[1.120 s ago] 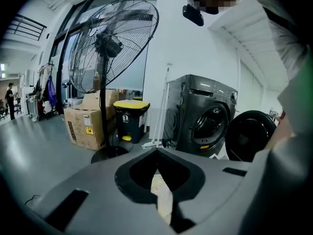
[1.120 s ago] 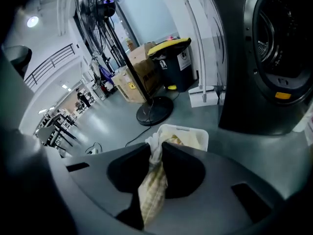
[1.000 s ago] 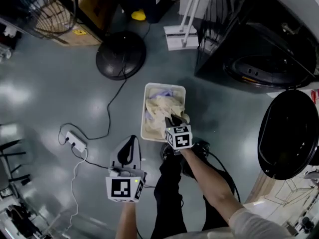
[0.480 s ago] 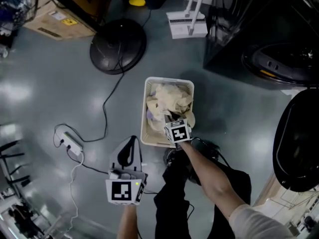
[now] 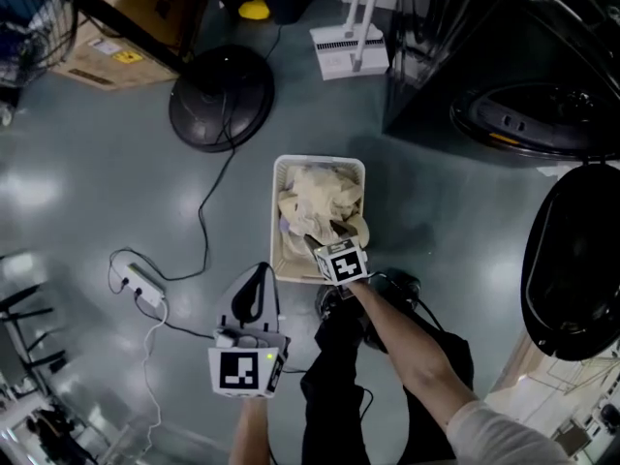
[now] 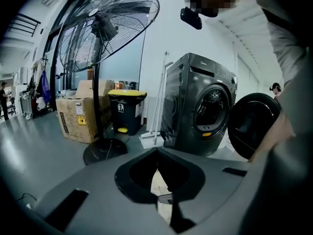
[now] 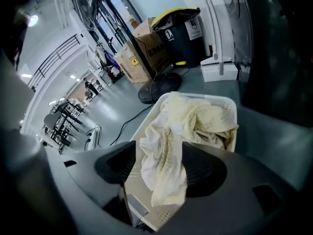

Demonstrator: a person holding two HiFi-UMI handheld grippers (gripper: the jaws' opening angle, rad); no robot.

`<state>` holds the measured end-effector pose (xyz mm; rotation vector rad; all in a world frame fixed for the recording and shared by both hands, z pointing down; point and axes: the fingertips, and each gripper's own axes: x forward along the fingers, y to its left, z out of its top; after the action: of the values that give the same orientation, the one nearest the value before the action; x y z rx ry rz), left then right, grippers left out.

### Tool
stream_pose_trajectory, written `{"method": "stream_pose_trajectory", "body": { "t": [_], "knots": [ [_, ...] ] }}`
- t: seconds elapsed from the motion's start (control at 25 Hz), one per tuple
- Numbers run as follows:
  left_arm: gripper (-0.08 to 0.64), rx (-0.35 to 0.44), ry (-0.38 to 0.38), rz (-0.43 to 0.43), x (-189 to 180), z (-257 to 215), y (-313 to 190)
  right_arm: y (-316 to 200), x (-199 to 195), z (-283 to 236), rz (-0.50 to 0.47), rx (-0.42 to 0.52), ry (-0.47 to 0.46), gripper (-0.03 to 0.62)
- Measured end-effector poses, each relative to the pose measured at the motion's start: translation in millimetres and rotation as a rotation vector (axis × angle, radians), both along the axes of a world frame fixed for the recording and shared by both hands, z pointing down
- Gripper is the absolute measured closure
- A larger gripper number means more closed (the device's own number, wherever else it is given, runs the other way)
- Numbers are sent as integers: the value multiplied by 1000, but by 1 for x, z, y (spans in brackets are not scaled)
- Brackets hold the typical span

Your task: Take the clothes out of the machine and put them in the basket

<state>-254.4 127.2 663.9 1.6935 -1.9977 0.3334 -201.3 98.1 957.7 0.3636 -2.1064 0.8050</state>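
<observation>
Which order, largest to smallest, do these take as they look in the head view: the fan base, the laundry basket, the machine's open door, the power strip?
1. machine's open door, partly cut off by the picture's edge.
2 and 3. laundry basket and fan base: too alike to rank.
4. power strip.

The head view looks steeply down on the basket (image 5: 320, 161), the right gripper view sees it close, and the left gripper view faces the washer (image 6: 200, 106).

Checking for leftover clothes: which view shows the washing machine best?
The left gripper view: the washing machine stands front-on, its door swung open. The head view sees it only from above; the right gripper view catches a dark edge.
</observation>
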Motion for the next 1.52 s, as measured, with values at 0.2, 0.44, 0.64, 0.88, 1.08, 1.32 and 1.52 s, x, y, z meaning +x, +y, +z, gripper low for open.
{"method": "stream_pose_trajectory", "body": {
  "t": [0.2, 0.44, 0.64, 0.88, 1.08, 1.32, 1.52],
  "knots": [
    [541, -2, 12, 40, 13, -38, -10, -12, 25, -51, 34, 67, 16, 299],
    [541, 1, 34, 72, 21, -86, -30, -42, 57, -130, 112, 167, 12, 406],
    [541, 7, 44, 92, 29, -113, -50, -68, 84, -200, 157, 278, 4, 554],
    [541, -1, 62, 150, 56, -126, -80, -91, 104, -253, 186, 272, -63, 568],
    [541, -4, 47, 218, 80, -134, -110, -131, 143, -293, 329, 304, -116, 568],
    [541, 12, 35, 278, 107, -158, -135, -164, 220, -333, 477, 374, -91, 568],
    [541, 33, 23, 315, 126, -179, -152, -181, 289, -384, 574, 438, -89, 568]
  ]
}}
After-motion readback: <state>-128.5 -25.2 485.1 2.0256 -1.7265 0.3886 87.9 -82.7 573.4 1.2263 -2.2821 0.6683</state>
